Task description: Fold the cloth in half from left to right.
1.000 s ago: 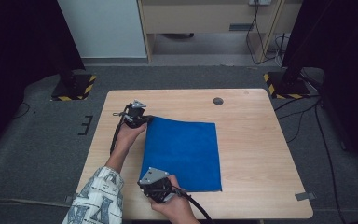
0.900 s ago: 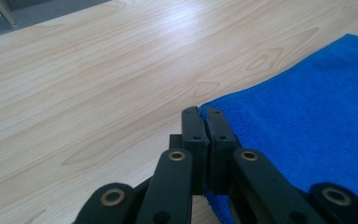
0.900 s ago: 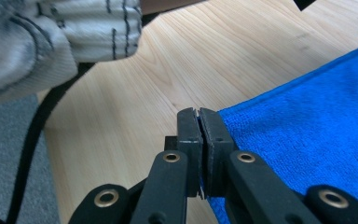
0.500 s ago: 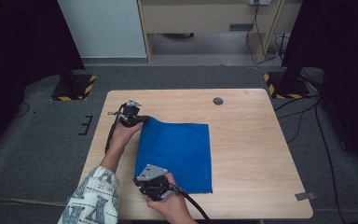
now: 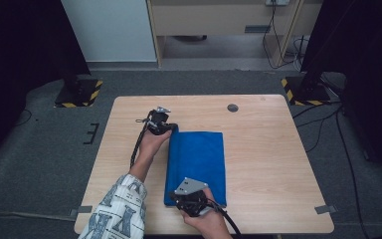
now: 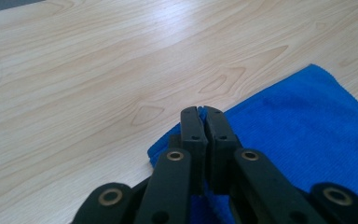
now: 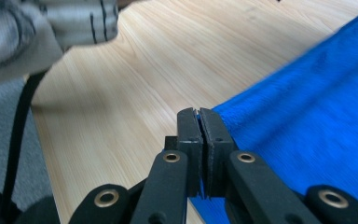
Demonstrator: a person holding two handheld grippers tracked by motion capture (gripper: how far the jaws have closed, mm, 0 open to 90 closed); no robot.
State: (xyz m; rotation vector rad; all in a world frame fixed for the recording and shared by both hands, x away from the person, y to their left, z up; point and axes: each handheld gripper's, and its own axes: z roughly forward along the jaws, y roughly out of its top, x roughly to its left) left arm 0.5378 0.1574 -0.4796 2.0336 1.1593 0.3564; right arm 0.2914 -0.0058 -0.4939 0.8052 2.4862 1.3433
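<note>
Cloth (image 5: 197,164) lies lengthwise away from the person, each tool (image 5: 170,128) (image 5: 179,198) clenching a left corner.

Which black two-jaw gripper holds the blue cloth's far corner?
The left gripper, at the blue cloth's far corner; the right gripper pinches the near corner.

We see a light wooden table (image 5: 273,149) standing on grey carpet (image 5: 40,169), its grain running lengthwise across the top. A blue cloth (image 5: 199,159) lies flat on it, left of centre, as a tall narrow rectangle reaching toward the near edge. Near the far edge sits a small dark round disc (image 5: 233,107), well apart from the cloth.
</note>
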